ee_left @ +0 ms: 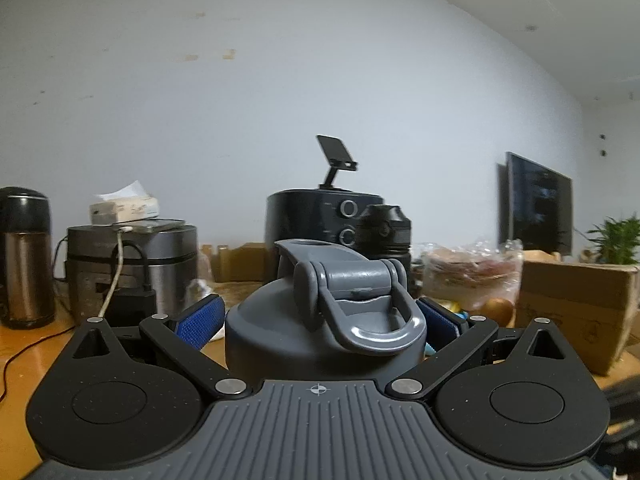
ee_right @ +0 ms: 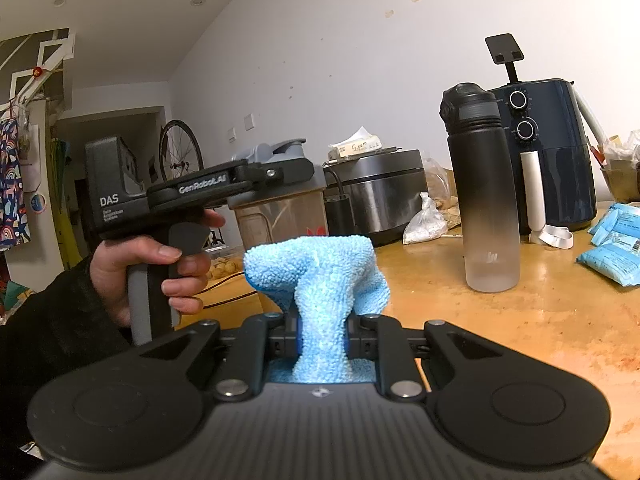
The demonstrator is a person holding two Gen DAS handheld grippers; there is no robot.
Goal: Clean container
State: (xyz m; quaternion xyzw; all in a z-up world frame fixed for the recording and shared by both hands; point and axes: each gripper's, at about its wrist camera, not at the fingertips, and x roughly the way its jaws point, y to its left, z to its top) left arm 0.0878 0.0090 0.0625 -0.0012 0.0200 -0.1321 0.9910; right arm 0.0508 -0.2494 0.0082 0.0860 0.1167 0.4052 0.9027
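Left wrist: left hand-held gripper (ee_left: 320, 320) clamps the grey-lidded container (ee_left: 324, 320); right hand-held gripper (ee_right: 322, 340) pinches a blue cloth (ee_right: 320, 276).

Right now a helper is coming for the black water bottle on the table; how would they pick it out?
Find the dark blue air fryer with two dials at the back of the wooden table. The water bottle stands just left of it. Unlike its neighbours, it is tall and slim, fading from black to frosted clear.

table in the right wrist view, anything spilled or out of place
Nothing spilled that shows. The table is cluttered, though: a knotted white bag and blue packets lie loose, and reddish blotches mark its near right surface.
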